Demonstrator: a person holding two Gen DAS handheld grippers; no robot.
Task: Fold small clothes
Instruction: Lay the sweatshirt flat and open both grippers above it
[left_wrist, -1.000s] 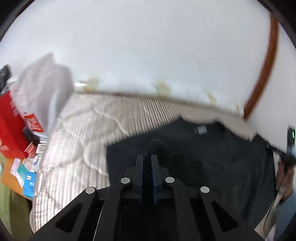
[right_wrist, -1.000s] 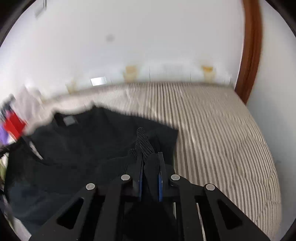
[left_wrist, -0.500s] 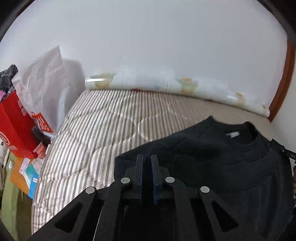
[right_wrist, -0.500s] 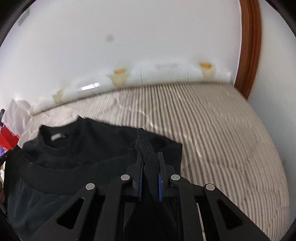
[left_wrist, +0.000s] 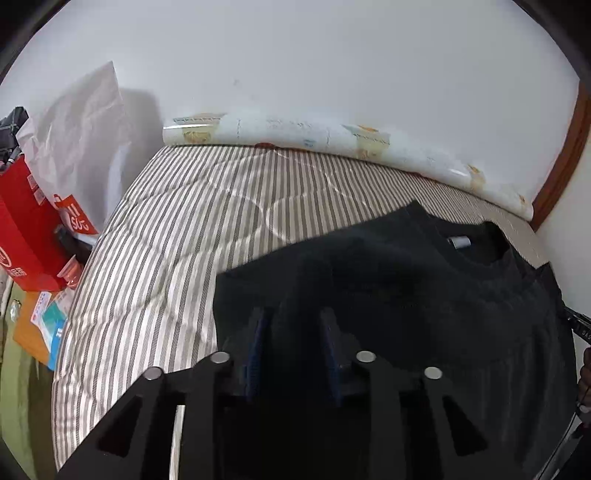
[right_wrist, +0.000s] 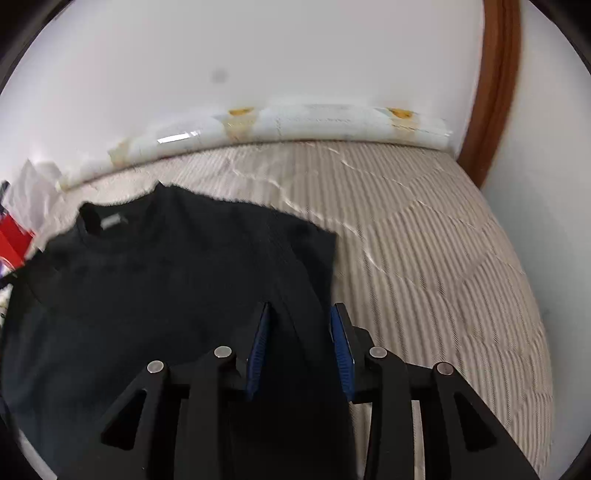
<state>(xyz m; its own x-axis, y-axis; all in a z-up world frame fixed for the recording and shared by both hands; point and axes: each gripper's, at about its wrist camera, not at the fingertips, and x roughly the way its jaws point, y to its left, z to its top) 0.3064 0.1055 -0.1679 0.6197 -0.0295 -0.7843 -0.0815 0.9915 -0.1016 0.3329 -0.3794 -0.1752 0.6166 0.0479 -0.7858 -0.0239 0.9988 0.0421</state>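
Black shirt (left_wrist: 424, 295) flat on striped bed (left_wrist: 184, 240), left tool (left_wrist: 293, 347) and right tool (right_wrist: 301, 347) just opening, fabric loose between jaws

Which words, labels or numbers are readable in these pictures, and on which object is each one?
White print on the orange part of the white bag: too distorted to read.
White print on the red box: too small to read.
Grey neck tag of the black shirt: no legible text.
Flat packets on the floor: print too small.
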